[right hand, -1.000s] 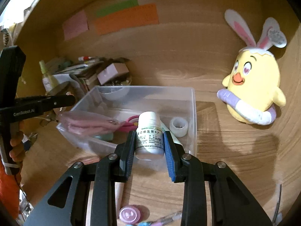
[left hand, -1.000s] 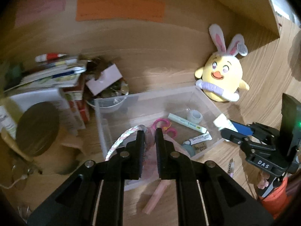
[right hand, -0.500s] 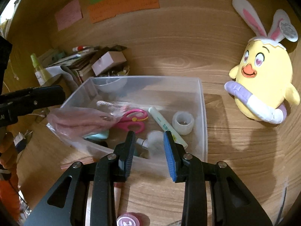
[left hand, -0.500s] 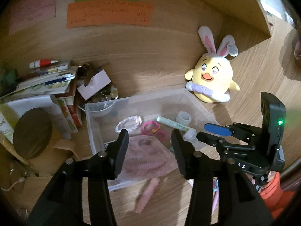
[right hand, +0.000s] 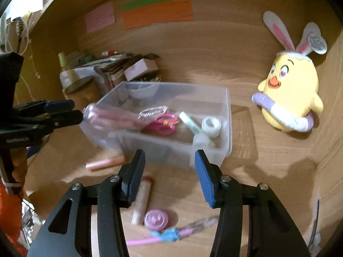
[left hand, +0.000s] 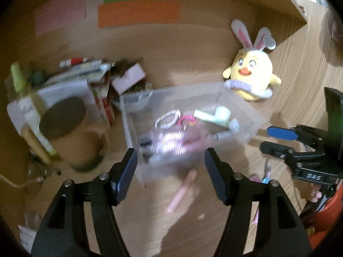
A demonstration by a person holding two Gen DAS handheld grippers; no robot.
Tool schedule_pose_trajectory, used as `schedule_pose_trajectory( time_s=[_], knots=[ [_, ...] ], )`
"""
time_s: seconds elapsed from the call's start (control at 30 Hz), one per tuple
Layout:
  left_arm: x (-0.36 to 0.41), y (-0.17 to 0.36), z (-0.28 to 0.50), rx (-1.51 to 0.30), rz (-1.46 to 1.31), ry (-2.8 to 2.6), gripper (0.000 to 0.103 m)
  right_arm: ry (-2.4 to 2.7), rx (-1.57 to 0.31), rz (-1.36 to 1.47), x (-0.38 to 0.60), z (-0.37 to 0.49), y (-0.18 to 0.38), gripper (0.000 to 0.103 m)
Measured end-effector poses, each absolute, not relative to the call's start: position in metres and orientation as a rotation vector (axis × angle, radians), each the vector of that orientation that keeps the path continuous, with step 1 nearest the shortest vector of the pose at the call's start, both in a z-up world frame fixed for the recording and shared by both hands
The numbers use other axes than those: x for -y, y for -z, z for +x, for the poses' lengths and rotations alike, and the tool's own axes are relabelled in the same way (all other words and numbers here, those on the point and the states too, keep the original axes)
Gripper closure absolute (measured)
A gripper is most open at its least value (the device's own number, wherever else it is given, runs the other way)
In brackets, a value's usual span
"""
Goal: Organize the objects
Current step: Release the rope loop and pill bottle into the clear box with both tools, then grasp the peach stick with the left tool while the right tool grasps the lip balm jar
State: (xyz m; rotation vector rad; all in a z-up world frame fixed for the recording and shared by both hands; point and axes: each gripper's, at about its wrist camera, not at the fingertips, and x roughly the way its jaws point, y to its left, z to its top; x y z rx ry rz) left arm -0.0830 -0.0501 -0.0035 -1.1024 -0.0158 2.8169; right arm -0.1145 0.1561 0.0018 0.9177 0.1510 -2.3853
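Clear rectangular plastic bin (right hand: 223, 150) stands on the wooden desk (right hand: 268, 171), roughly at the centre of both views. Inside it lie a pink ribbed transparent pouch (right hand: 111, 116) at the left end, a white beaded bracelet (right hand: 152, 111), pink-handled scissors (right hand: 165, 124), a pale green tube (right hand: 190, 122), a small white tape roll (right hand: 211, 126) and a small white bottle (right hand: 200, 140) on its side near the front wall.

Left gripper (left hand: 170, 167) hangs just in front of the bin's near edge, its jaws opening and already well apart; the pouch lies beyond its fingertips, touched by neither pad. Right gripper (right hand: 169, 167) hovers in front of the bin's front wall, its blue-padded jaws also opening, with nothing clamped between them; the white bottle rests in the bin past its tips.

On the desk in front of the bin lie 2 pinkish tubes (right hand: 105, 163), a round pink lidded pot (right hand: 156, 218) and a pink pen with a blue ornament (right hand: 169, 234).

A yellow plush chick with rabbit ears (right hand: 289, 94) stands to the right of the bin, apart from it. To the left sits a cluttered pile of boxes, markers and books (left hand: 85, 75) and a round brown-lidded jar (left hand: 62, 117). 3 paper notes, pink, green and orange (right hand: 158, 14), are stuck on the wooden back wall.
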Motion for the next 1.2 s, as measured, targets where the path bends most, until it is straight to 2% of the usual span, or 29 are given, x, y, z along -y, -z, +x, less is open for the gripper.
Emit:
schedule_pose_trajectory(
  time_s=[0.3,0.47,0.63,0.7,0.73,0.8,0.9,1.2],
  knots=[
    [0.047,0.061,-0.087,0.045,-1.302,-2.721,0.040,2.314,-0.244,1.023,-0.157,-0.082,0.038,0.057],
    [0.041,0.082,-0.102,0.048,-1.386,-2.667,0.053,2.288,-0.255,1.080,-0.159,-0.079,0.055,0.059],
    [0.031,0.088,-0.106,0.027,-1.390,-2.645,0.072,2.275,-0.264,1.093,-0.158,-0.080,0.062,0.068],
    [0.028,0.088,-0.104,0.021,-1.382,-2.644,0.074,2.272,-0.274,1.092,-0.155,-0.080,0.062,0.072],
    [0.027,0.088,-0.102,0.014,-1.372,-2.646,0.080,2.272,-0.276,1.090,-0.154,-0.081,0.063,0.075],
    [0.023,0.087,-0.095,-0.008,-1.354,-2.646,0.089,2.270,-0.274,1.083,-0.152,-0.081,0.063,0.075],
    [0.020,0.086,-0.087,-0.046,-1.339,-2.676,0.089,2.276,-0.263,1.082,-0.153,-0.081,0.063,0.075],
    [0.020,0.067,-0.062,0.018,-1.253,-2.708,0.089,2.352,-0.186,1.020,-0.166,-0.086,0.039,0.075]
  ],
)
